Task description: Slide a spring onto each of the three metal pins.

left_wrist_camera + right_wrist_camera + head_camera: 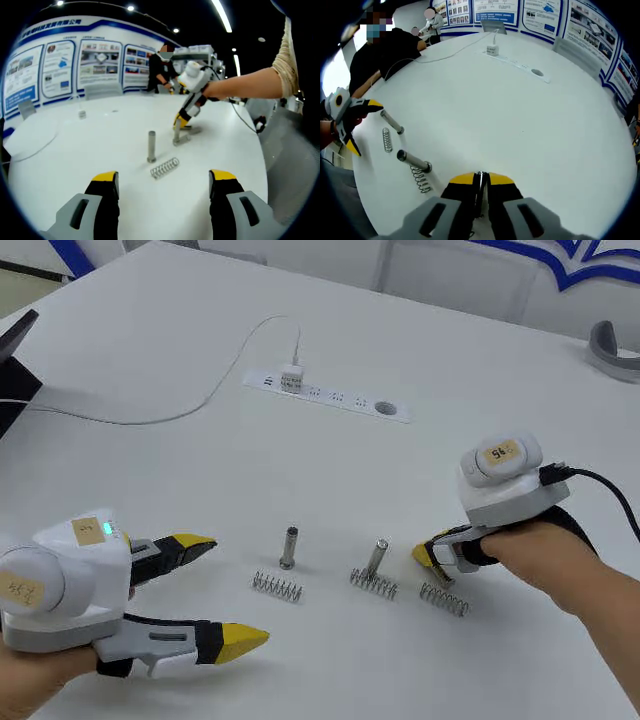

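Where the head view looks down on the white table [420,330], three springs lie flat in a row: first spring [277,587], second spring [374,584], third spring [444,599]. Two metal pins stand upright just behind them, the first pin [289,547] and the second pin [377,558], both bare. A short metal stub [440,577] sits at the tips of the right gripper [428,555], just beside the third spring; whether it is held I cannot tell. One left gripper [232,590] hovers low at the near left, jaws wide. One power strip [330,395] lies farther back. From the left gripper view, the left gripper [164,177] has its two yellow tips spread wide and empty, with the first pin [151,146] and first spring [164,168] ahead, and the second pin [176,132] by the right gripper [182,120] beyond. From the right gripper view, the right gripper [480,179] has its jaws drawn together to a thin slit; two pins [392,122] [414,161], two springs [386,140] [421,179] and the left gripper [365,126] lie to the left.
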